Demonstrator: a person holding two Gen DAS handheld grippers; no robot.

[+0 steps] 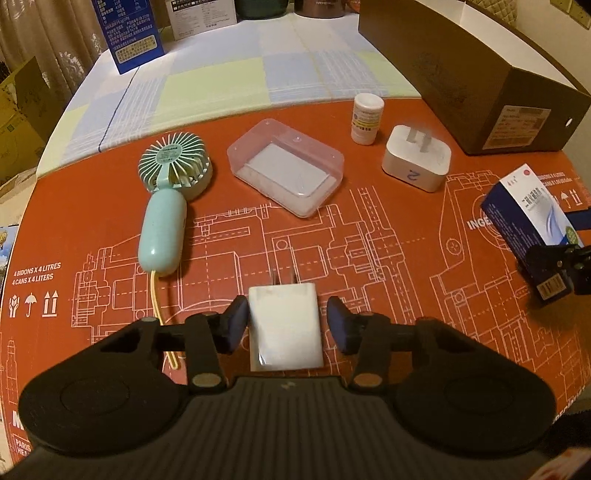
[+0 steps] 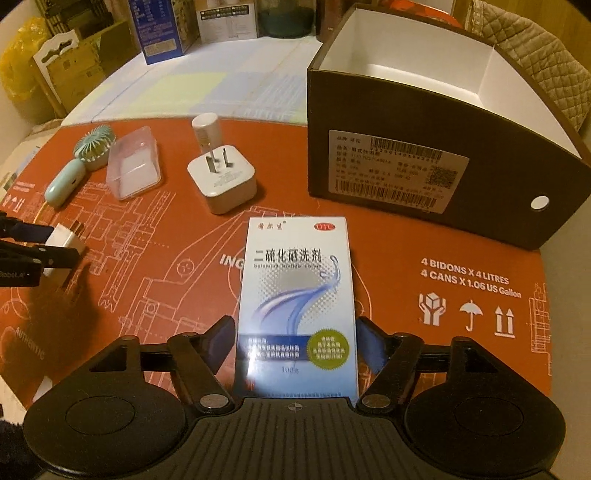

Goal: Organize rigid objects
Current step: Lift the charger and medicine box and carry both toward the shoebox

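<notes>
My left gripper (image 1: 287, 325) is open around a white charger plug (image 1: 283, 328) lying on the red mat, with gaps on both sides. My right gripper (image 2: 295, 341) is shut on a blue-and-white medicine box (image 2: 297, 295); the box also shows in the left wrist view (image 1: 532, 218). A mint hand fan (image 1: 168, 192), a clear plastic case (image 1: 286, 164), a small white bottle (image 1: 365, 118) and a white square plug adapter (image 1: 417, 158) lie on the mat. An open dark cardboard box (image 2: 436, 170) stands at the right.
The red printed mat (image 2: 461, 314) covers the near table; a checked cloth (image 1: 221, 77) lies beyond it. A blue carton (image 1: 127, 33) and a white carton (image 1: 201, 14) stand at the back. Cardboard boxes (image 1: 18, 110) sit off the table at left.
</notes>
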